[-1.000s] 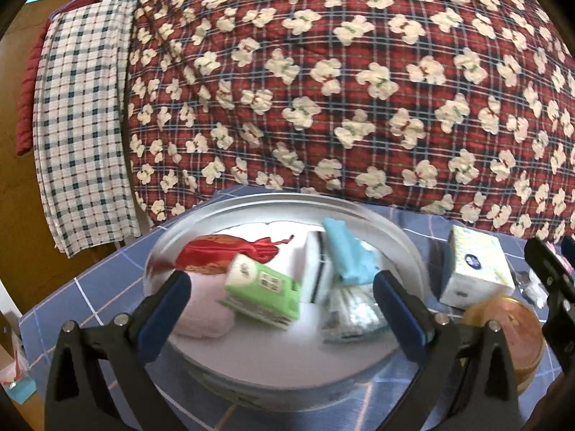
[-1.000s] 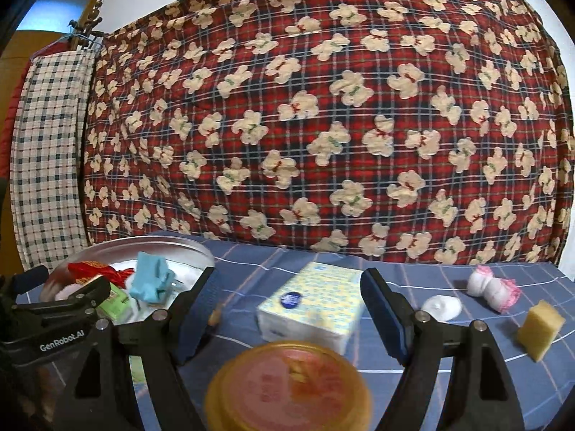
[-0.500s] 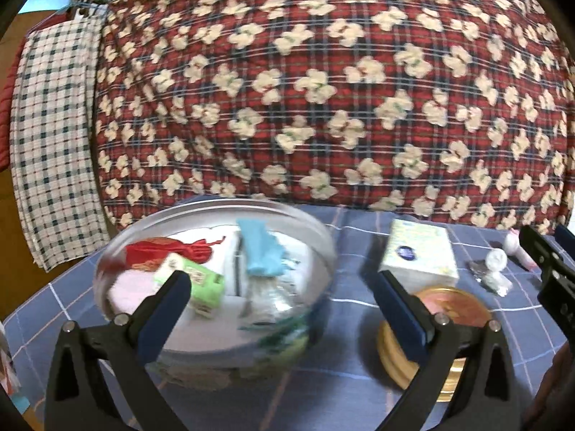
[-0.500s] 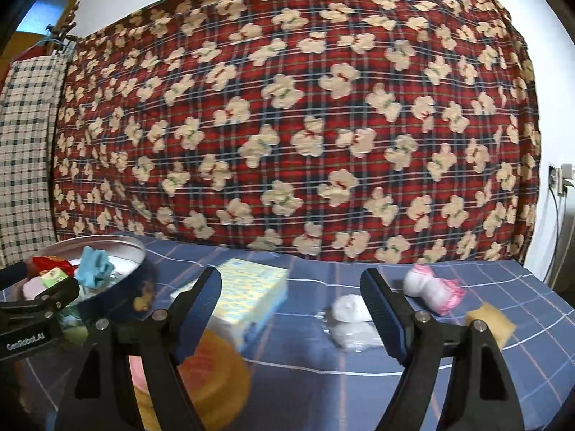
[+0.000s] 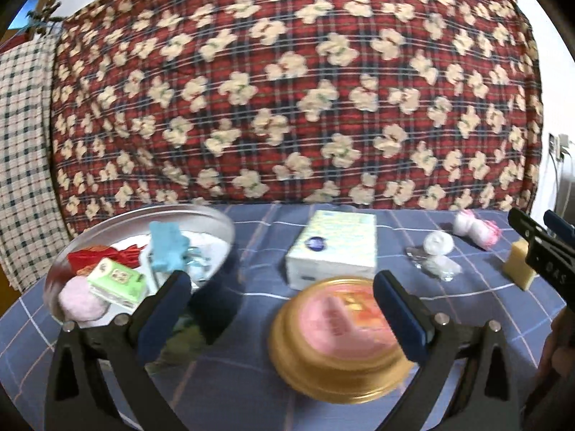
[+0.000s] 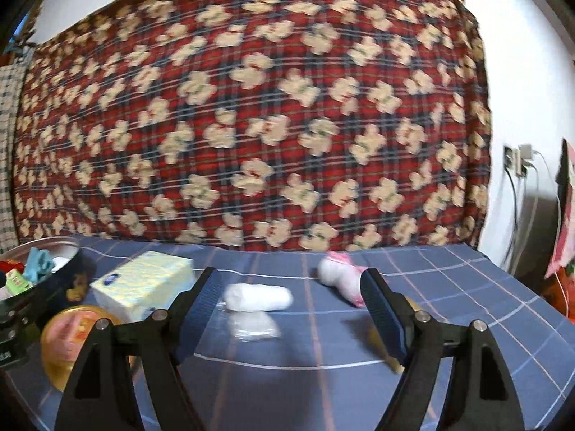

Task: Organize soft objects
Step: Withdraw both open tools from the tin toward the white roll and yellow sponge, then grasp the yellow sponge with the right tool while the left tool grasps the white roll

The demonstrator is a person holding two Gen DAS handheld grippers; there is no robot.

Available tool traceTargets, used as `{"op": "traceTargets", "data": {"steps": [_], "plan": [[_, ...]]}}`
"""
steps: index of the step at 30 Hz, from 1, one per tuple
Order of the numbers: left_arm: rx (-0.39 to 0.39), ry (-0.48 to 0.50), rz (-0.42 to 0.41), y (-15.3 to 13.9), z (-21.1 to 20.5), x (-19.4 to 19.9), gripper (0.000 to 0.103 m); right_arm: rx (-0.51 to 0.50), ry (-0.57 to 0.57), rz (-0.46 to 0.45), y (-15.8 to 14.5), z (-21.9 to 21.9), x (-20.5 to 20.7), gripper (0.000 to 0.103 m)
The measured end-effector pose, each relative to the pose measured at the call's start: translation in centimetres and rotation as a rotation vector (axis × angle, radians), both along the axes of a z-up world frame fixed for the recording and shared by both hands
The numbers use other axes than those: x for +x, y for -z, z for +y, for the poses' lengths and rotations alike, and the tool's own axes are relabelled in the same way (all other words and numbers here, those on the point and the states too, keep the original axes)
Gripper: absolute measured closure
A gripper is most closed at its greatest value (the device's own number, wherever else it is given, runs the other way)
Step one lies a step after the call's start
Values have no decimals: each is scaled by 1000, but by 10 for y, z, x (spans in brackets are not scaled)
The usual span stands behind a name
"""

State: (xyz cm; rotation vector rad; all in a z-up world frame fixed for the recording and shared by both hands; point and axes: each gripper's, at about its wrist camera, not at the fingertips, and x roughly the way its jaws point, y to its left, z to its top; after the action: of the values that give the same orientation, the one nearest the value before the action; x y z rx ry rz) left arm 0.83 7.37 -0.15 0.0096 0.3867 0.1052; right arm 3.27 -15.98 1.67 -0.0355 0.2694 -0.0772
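Tin (image 5: 215, 217) at bench (image 6: 449, 287) left already holds sorted softs. White roll (image 6: 257, 296) and pink plush (image 6: 341, 276) loose, ahead of right gripper (image 6: 291, 309): jaws open, empty, staged for pickup. Left gripper (image 5: 280, 309) jaws open, empty.

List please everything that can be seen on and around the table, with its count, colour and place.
Metal basin: one, silver, far left of the table, holding several small soft things.
Tissue pack: one, green, inside the basin.
Blue cloth: one, light blue, inside the basin.
Tissue box: one, pale yellow and white, middle of the table.
Round tin: one, gold with pink top, in front of the tissue box.
White roll: one, white, right of the tissue box.
Plush toy: one, white and pink, far right.
Sponge: one, yellow, right edge.
Tablecloth: one, blue check.
Blanket: one, red plaid, behind the table.
Left gripper: open, empty.
Right gripper: open, empty.
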Motion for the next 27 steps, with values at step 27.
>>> {"op": "traceTargets", "data": {"steps": [27], "plan": [[60,322,114,7,-133,22,0,140,48,283,18,-144,43,22]]}}
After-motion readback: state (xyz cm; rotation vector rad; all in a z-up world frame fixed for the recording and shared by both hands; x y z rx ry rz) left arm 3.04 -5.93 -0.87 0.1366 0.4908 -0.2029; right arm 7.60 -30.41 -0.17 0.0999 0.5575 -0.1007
